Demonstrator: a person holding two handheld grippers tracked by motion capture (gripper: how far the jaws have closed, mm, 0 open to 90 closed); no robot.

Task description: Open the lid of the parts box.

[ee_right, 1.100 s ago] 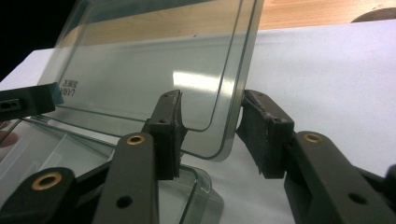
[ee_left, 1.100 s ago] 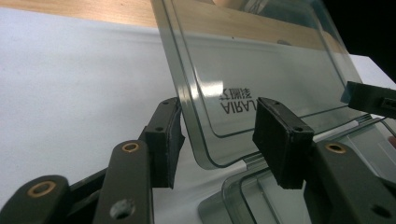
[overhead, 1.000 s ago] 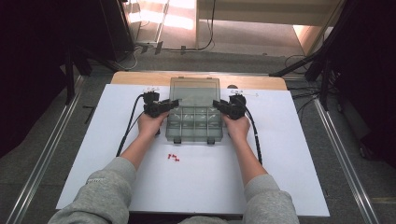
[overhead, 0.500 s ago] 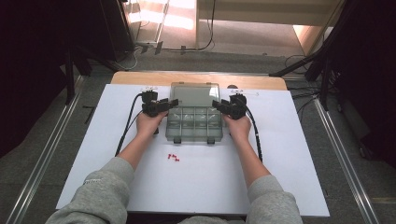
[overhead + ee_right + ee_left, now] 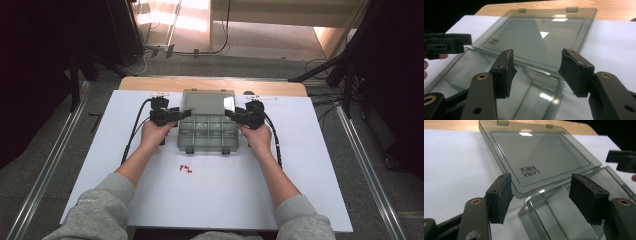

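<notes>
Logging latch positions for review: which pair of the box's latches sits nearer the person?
The two dark latches on the tray's front edge; the other two tabs sit on the open lid's far edge.

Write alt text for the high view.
A clear grey plastic compartment box lies open on a white table, its lid folded back. The left gripper and right gripper flank it, open. Small red pieces lie nearer the person.

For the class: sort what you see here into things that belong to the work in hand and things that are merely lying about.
Part of the work:
- clear compartment box, open
- its lid, folded back flat on the table
- left gripper and right gripper, open at the box's far corners, jaws just opened

Lying about:
- small red pieces on the white sheet
- cables on the floor
</notes>
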